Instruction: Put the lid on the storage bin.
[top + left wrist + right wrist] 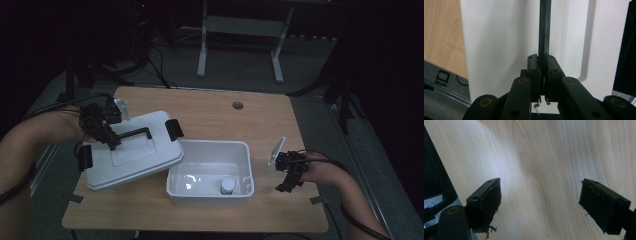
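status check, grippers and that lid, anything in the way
Left gripper shut on lid handle. Right gripper open over bare table. Lid overlaps open box. Small jar inside box.

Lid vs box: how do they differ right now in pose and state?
The lid is tilted, one edge propped on the box rim, while the box sits flat on the table. The lid is held by its black handle in the shut left tongs; the box is touched by neither, and the right tongs stand open beside it. The box holds a small jar. Both are white plastic.
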Action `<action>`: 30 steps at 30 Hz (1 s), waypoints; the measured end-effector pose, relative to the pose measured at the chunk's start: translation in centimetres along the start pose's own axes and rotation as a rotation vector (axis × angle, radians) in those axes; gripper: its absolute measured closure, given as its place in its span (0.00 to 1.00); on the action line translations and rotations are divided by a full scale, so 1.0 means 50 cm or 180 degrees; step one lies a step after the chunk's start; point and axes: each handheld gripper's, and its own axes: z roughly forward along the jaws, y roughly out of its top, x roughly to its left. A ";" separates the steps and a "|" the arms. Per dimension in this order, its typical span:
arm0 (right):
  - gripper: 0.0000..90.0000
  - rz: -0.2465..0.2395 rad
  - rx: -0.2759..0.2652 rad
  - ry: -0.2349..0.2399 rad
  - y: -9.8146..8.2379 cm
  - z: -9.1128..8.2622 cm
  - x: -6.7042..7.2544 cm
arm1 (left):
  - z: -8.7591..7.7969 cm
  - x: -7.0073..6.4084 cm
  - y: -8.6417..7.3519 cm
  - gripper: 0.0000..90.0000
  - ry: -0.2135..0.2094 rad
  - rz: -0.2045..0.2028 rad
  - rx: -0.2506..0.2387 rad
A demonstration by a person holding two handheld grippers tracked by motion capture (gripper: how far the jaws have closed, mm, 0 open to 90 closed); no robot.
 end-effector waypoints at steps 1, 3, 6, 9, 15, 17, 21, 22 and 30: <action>0.19 -0.0008 0.0010 -0.0005 0.000 0.001 0.000 | 0.002 -0.001 0.009 0.93 -0.0015 0.0027 0.0005; 0.19 0.0001 0.0012 -0.0005 -0.001 0.001 0.000 | 0.004 -0.006 0.026 0.93 -0.0005 0.0075 -0.0004; 0.19 0.0005 0.0000 -0.0002 -0.002 0.000 -0.001 | 0.008 -0.013 0.050 0.93 -0.0025 0.0163 -0.0014; 0.19 0.0012 0.0009 0.0002 -0.005 0.001 -0.002 | 0.009 -0.019 0.070 0.93 0.0000 0.0238 -0.0006; 0.19 0.0020 0.0011 -0.0003 -0.007 0.001 -0.003 | 0.014 -0.036 0.116 0.93 -0.0019 0.0384 -0.0003; 0.19 0.0021 0.0005 -0.0004 -0.006 0.000 -0.002 | 0.016 -0.042 0.129 0.93 -0.0027 0.0425 0.0000; 0.19 0.0022 0.0001 -0.0014 -0.007 -0.001 -0.002 | 0.022 -0.054 0.154 0.93 -0.0052 0.0535 0.0012; 0.19 0.0020 0.0001 -0.0017 -0.008 -0.002 -0.002 | 0.024 -0.057 0.161 0.93 -0.0054 0.0547 0.0015; 0.19 0.0026 -0.0010 -0.0025 -0.008 -0.003 -0.003 | 0.043 -0.081 0.210 0.93 -0.0094 0.0738 0.0032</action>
